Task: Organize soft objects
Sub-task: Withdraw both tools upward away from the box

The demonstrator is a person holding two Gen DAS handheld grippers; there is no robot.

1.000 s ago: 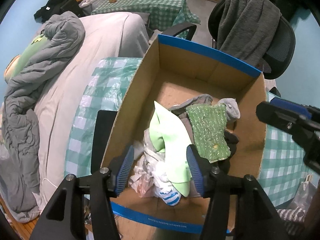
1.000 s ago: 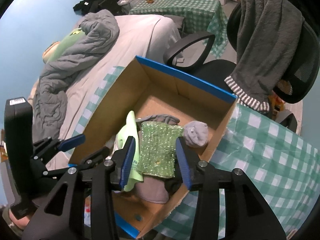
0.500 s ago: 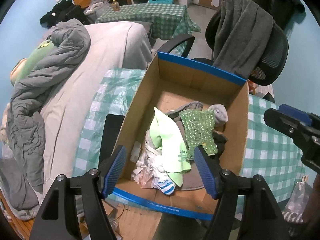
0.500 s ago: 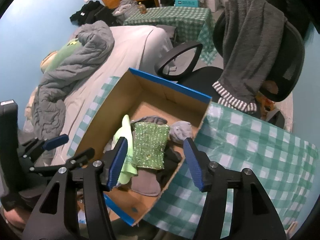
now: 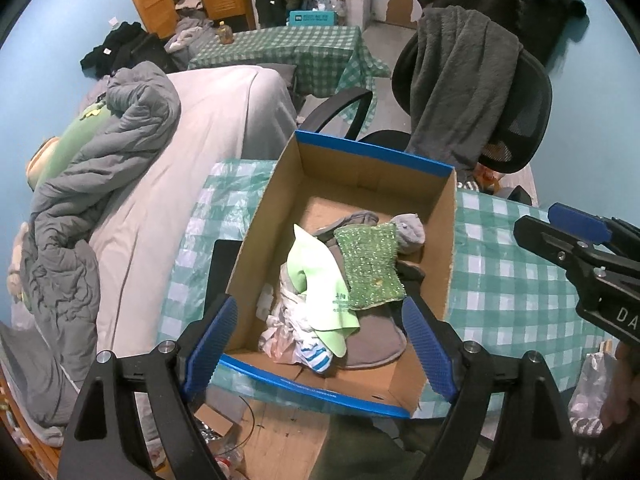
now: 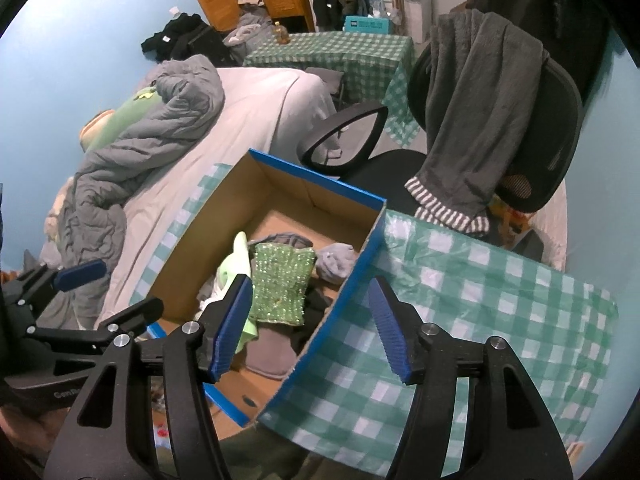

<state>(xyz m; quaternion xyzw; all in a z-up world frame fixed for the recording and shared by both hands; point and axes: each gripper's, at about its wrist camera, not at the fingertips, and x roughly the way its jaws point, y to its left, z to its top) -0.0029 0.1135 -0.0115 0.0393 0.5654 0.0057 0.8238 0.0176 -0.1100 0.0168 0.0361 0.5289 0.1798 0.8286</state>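
A cardboard box with blue rim [image 5: 372,154] [image 6: 320,182] sits on the green checked table [image 5: 516,280] [image 6: 480,288]. Inside lie a sparkly green cloth [image 5: 370,266] [image 6: 280,284], a light green cloth [image 5: 320,280] [image 6: 236,260], grey socks [image 5: 408,232] [image 6: 334,266] and white crumpled pieces [image 5: 288,320]. My left gripper [image 5: 320,344] is open and empty, above the box's near edge. My right gripper [image 6: 310,324] is open and empty, above the box's right wall; it also shows in the left wrist view [image 5: 576,240].
A bed with a grey duvet [image 5: 100,184] [image 6: 152,148] lies left of the table. An office chair draped with a grey towel [image 5: 460,80] [image 6: 476,120] stands behind the box. A second checked table [image 5: 288,52] is farther back. A black flat object [image 5: 220,268] lies left of the box.
Both grippers have pulled back and up from the box, and their jaws have opened wider. The cloths stay in the box.
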